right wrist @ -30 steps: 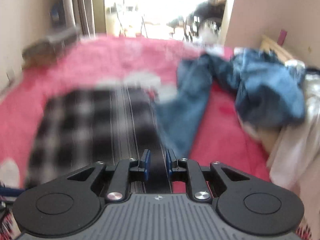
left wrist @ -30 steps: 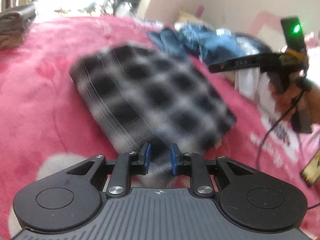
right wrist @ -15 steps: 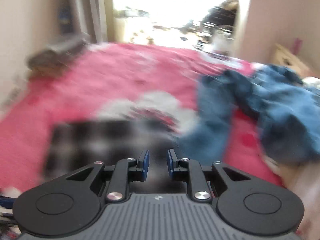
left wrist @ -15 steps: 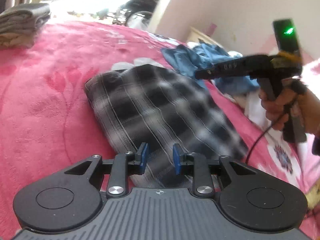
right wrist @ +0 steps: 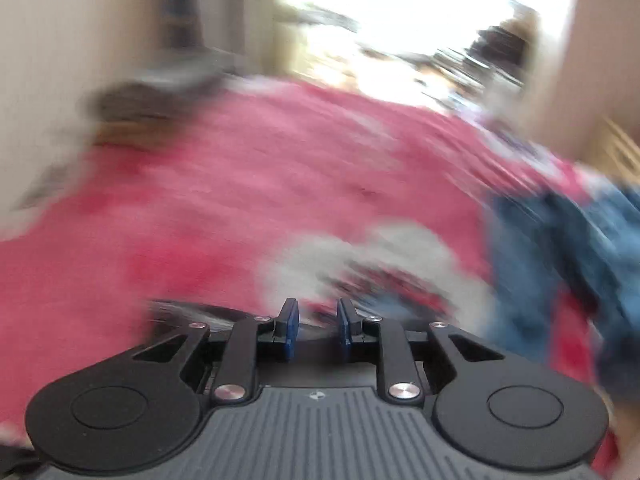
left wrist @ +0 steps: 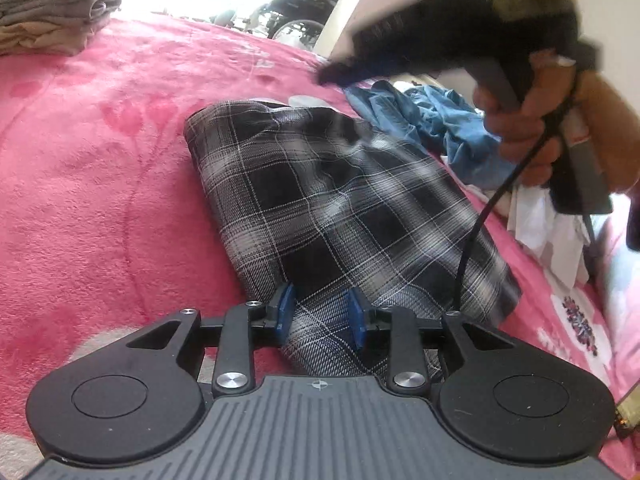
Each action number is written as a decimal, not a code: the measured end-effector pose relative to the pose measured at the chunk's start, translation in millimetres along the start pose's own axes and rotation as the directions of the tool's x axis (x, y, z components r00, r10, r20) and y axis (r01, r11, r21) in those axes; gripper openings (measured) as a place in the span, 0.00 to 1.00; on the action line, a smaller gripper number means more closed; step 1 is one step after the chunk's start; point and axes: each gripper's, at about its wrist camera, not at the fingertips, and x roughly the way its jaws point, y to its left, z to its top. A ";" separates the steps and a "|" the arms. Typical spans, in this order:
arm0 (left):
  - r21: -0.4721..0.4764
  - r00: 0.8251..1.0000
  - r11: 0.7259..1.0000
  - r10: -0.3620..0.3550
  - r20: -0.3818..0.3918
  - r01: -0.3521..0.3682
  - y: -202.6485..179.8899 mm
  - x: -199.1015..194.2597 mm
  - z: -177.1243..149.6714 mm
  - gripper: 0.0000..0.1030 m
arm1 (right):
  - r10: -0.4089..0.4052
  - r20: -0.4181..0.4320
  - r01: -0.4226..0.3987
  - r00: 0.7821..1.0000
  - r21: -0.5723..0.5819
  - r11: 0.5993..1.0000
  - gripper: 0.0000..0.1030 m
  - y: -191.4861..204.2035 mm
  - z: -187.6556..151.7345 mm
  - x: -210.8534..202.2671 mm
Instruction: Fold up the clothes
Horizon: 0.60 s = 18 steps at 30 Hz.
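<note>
A folded black-and-white plaid garment [left wrist: 340, 208] lies on the pink blanket [left wrist: 92, 184]. My left gripper [left wrist: 320, 316] is open, its blue pads either side of the garment's near end, with nothing clamped. My right gripper [right wrist: 316, 324] is open and empty, in a blurred view, above the blanket with only the garment's dark edge [right wrist: 192, 312] showing under it. In the left wrist view the right gripper's body [left wrist: 460, 36] is held in a hand above the garment's far right side.
A crumpled blue denim garment [left wrist: 444, 124] lies right of the plaid one; it also shows in the right wrist view [right wrist: 560, 264]. White cloth [left wrist: 548, 232] lies beyond it. A stack of folded grey clothes [left wrist: 56, 12] sits at the far left.
My left gripper's jaws have widened around the plaid garment's near end. My right gripper has lifted up and away from the garment, its view now mostly blanket.
</note>
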 end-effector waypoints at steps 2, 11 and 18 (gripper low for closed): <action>0.001 1.000 1.000 -0.007 0.002 0.007 1.5 -0.4 -0.6 0.29 | 0.108 -0.041 -0.111 0.993 -0.064 0.992 0.22 22.1 4.2 7.3; -0.036 1.000 0.999 -0.026 0.002 0.026 8.7 -3.2 -0.2 0.29 | 0.068 -0.198 -0.075 0.978 -0.028 0.997 0.24 40.6 8.1 95.4; -0.056 0.999 0.998 -0.031 -0.011 0.031 9.5 1.3 4.3 0.29 | 0.008 -0.177 -0.020 0.984 -0.069 0.997 0.25 12.5 11.0 18.3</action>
